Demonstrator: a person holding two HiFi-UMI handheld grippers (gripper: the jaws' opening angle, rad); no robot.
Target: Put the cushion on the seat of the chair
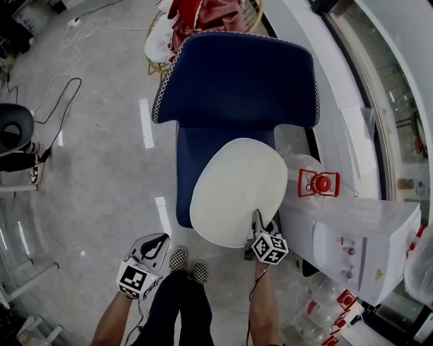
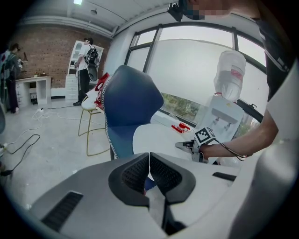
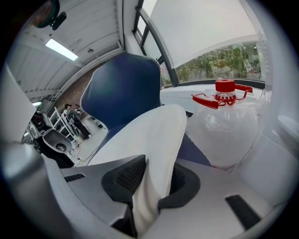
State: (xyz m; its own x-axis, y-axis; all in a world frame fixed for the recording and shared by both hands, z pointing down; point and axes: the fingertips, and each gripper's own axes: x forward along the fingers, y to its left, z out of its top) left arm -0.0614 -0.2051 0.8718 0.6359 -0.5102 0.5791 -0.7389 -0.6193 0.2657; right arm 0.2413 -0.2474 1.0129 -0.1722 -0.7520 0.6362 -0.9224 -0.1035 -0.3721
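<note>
A round white cushion [image 1: 237, 189] lies over the front of the seat of the dark blue chair [image 1: 237, 81] and juts past the seat's front right edge. My right gripper [image 1: 257, 219] is shut on the cushion's near rim; in the right gripper view the white cushion [image 3: 149, 135] fills the gap between the jaws of that gripper [image 3: 149, 179]. My left gripper [image 1: 157, 244] hangs left of the chair, apart from it, shut with nothing in it; its pads [image 2: 161, 175] meet. The left gripper view shows the chair [image 2: 131, 102], the cushion [image 2: 159, 137] and the right gripper [image 2: 184, 145].
A white water dispenser [image 1: 352, 236] stands close on the right, with a clear water bottle and red handle [image 1: 318, 182] beside the chair. A gold-legged stool with red cloth [image 1: 203, 17] is behind the chair. Cables [image 1: 61, 101] cross the floor at left. People [image 2: 86, 60] stand far off.
</note>
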